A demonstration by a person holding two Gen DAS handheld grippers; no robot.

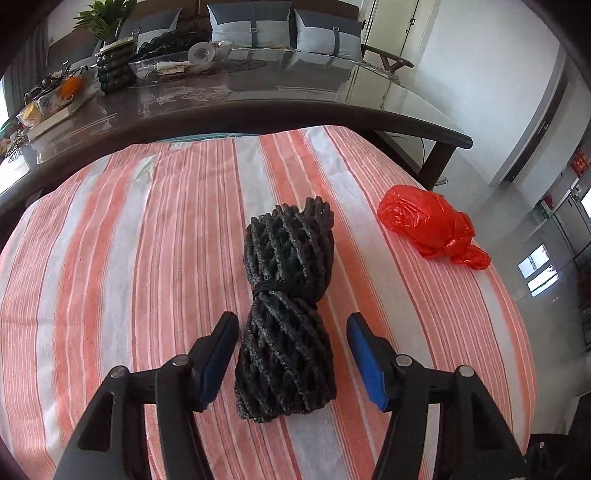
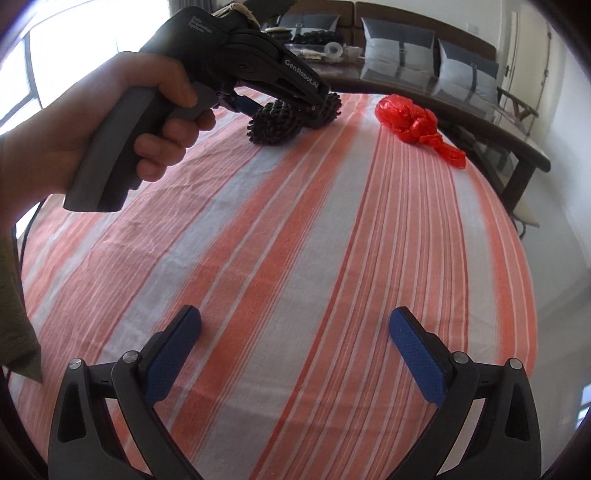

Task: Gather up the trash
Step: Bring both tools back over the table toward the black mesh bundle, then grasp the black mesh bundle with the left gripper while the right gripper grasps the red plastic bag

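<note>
Black foam netting [image 1: 287, 314], tied at its waist, lies between the parted fingers of the left tongs [image 1: 291, 354], apparently not yet squeezed. To its right, a knotted red plastic bag [image 1: 430, 227] rests near the edge of the striped cloth [image 1: 147, 240]. The right tongs [image 2: 295, 354] hover apart over bare cloth, holding nothing. Nothing looks collected yet; both pieces remain, and no bin is visible. Behind stands a dark glossy bench [image 1: 258, 92] with cushions [image 1: 251, 24] beyond.

Foam net bundle [image 1: 287, 314] on tablecloth [image 1: 147, 258], knotted bag [image 1: 432, 229] right, apparently apart
</note>
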